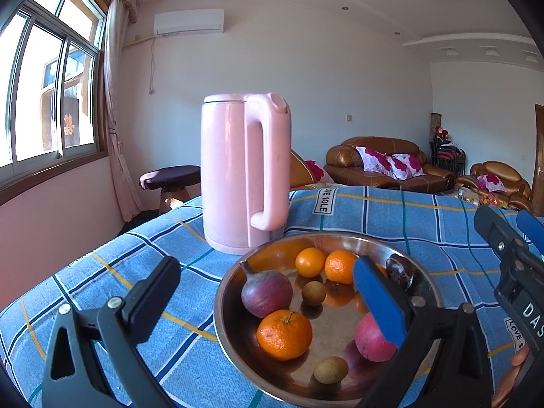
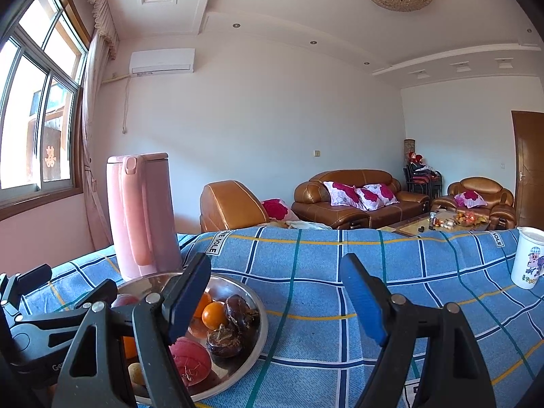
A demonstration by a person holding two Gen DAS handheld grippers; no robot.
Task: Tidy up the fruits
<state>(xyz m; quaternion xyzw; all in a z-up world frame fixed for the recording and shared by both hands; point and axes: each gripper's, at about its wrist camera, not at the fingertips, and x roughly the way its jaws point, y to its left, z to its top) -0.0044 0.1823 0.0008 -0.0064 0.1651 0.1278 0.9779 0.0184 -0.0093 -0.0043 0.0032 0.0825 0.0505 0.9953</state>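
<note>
A steel bowl (image 1: 234,350) on the blue checked cloth holds a near mandarin (image 1: 284,334), two smaller oranges (image 1: 309,262) (image 1: 341,266), a purple round fruit (image 1: 267,293), a red apple (image 1: 371,341), a dark wrinkled fruit (image 1: 400,269) and small brown fruits (image 1: 313,293). My left gripper (image 1: 265,301) is open and empty, hovering over the bowl's near side. My right gripper (image 2: 275,297) is open and empty, just right of the bowl (image 2: 260,340); it also shows in the left wrist view (image 1: 510,248).
A pink kettle (image 1: 243,173) stands just behind the bowl, also in the right wrist view (image 2: 142,214). A white cartoon mug (image 2: 528,258) stands at the far right of the table. Sofas and a window lie beyond the table edge.
</note>
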